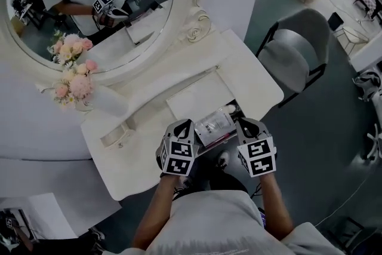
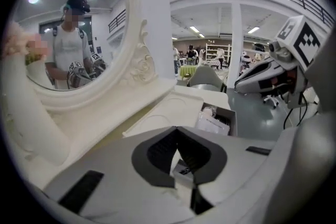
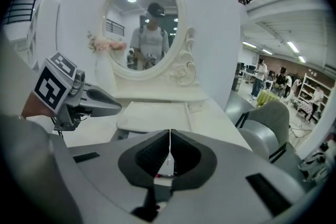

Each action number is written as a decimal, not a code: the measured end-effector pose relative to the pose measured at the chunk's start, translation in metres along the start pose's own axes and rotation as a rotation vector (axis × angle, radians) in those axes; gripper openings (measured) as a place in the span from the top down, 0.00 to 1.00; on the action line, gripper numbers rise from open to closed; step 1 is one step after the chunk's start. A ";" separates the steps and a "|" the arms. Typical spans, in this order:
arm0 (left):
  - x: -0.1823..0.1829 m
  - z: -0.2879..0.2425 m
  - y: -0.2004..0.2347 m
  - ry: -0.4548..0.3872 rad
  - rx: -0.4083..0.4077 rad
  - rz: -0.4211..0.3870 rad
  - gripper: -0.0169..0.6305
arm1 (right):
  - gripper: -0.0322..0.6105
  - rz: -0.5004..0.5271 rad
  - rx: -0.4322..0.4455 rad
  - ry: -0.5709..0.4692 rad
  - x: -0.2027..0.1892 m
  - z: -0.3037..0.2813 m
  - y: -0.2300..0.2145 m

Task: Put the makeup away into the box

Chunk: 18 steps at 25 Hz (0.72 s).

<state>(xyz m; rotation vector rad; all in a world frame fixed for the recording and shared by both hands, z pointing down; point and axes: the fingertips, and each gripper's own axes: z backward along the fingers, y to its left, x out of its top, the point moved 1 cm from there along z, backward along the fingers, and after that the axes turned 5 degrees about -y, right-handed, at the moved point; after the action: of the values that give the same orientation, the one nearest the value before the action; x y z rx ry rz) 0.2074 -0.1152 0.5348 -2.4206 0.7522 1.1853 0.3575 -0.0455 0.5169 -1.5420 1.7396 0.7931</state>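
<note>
My left claw (image 2: 178, 135) is pressed together, its dark pads meeting at the tip with nothing pinched between them. My right claw (image 3: 169, 138) is pressed together too, pad against pad and empty. From the head view they hang side by side over the near edge of the white dressing table (image 1: 253, 83), each pointing away from me and downward, marker cubes toward my chest. The box (image 2: 234, 119) sits open between and just beyond the two tips, dark-walled, at the table's front edge. The makeup is inside it: a white printed packet (image 1: 213, 123) lies flat across the box, with a thin pink-edged item just beside it toward me; I cannot tell what that one is. Beyond the box, touching its far side, lies a flat white panel (image 1: 200, 98) with a shallow recess in it. To the left of that, a small recessed tray (image 1: 118, 135) is set in the table top. Further back stands the oval mirror (image 1: 89, 3) in its carved white frame, showing me and both claws in reflection. A bunch of pink and cream flowers (image 1: 71, 74) in a white vase (image 1: 108, 100) stands at the mirror's lower left, well apart from the box. A grey chair (image 1: 292, 54) stands on the floor off the table's right end.
</note>
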 end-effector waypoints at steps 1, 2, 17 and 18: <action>0.003 0.012 0.008 -0.022 0.012 0.011 0.95 | 0.94 0.006 -0.001 -0.021 0.010 0.004 0.007; 0.006 0.024 0.017 -0.045 0.028 0.021 0.95 | 0.94 0.011 0.003 -0.048 0.021 0.007 0.016; 0.037 0.215 0.125 -0.335 0.282 0.009 0.95 | 0.94 0.107 0.104 -0.314 0.144 0.064 0.141; 0.037 0.225 0.126 -0.344 0.290 0.002 0.95 | 0.94 0.116 0.108 -0.328 0.150 0.067 0.147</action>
<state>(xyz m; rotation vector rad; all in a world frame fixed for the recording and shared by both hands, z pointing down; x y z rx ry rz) 0.0118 -0.1126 0.3631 -1.9185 0.7569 1.3427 0.2059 -0.0625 0.3575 -1.1730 1.6087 0.9357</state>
